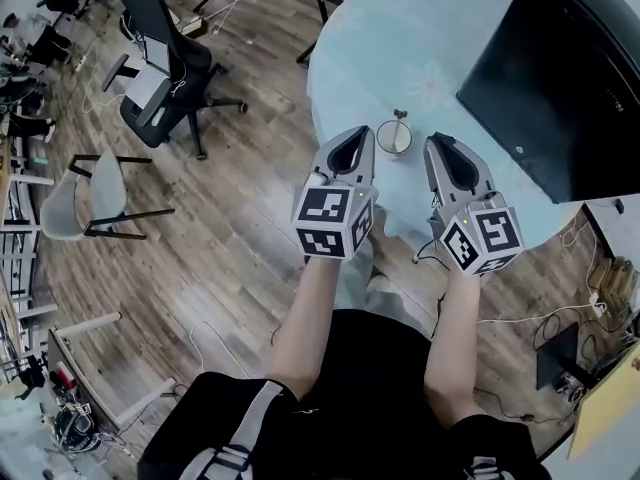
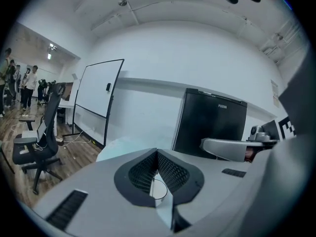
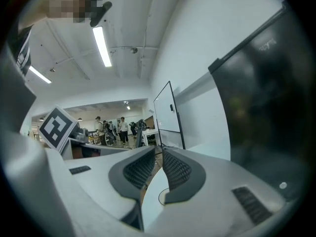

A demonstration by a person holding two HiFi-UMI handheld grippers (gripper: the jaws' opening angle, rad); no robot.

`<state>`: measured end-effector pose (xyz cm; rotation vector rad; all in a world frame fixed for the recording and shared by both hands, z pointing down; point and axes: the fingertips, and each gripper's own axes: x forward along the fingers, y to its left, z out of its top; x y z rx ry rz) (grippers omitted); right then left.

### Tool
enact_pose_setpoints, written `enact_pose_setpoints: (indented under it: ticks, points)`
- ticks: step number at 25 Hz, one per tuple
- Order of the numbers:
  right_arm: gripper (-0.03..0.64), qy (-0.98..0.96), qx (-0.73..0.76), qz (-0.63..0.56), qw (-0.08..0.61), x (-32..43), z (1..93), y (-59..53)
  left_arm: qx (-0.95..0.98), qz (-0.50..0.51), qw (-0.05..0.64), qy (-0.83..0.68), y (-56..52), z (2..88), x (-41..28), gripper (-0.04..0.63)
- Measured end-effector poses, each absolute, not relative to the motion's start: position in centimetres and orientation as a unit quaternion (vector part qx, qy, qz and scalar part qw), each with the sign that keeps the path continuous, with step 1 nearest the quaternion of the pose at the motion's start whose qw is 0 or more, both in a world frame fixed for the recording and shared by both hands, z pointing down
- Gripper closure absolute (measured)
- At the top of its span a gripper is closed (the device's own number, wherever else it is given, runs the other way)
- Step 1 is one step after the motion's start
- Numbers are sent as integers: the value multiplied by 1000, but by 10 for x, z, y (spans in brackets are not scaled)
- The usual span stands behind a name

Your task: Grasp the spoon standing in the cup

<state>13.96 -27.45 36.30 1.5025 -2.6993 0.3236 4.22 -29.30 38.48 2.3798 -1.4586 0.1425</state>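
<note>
The right gripper point(image 1: 440, 140) holds its jaws a narrow gap apart, empty. The left gripper point(image 1: 352, 133) is closed on nothing. Just ahead, between the two, the cup point(image 1: 393, 140) holds the spoon point(image 1: 400, 118) upright, its long axis near vertical. Both are on a pale round table point(image 1: 380, 28), with a wood floor point(image 1: 230, 248) and an office chair point(image 1: 165, 58) beyond.

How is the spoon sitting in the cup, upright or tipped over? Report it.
Upright. In the head view the spoon stands in the cup, with its upper end rising above the rim rather than lying across it.
</note>
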Motion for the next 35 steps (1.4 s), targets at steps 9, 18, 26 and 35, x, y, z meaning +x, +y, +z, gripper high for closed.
enact_pose_setpoints:
  ticks: [9,18,26,35]
  points:
    - [518,-863,479,152,39,133,411,-309,838,76,205,-500,-320,429,45,586]
    - [480,-857,474,191,70,129,454,-328,831,90,241,-492,-333,466,49,586]
    - [480,-849,472,216,96,122,487,-341,822,98,269,-492,-346,495,45,586]
    - [480,-841,475,232,113,125,512,-359,811,107,289,-498,-364,515,39,586]
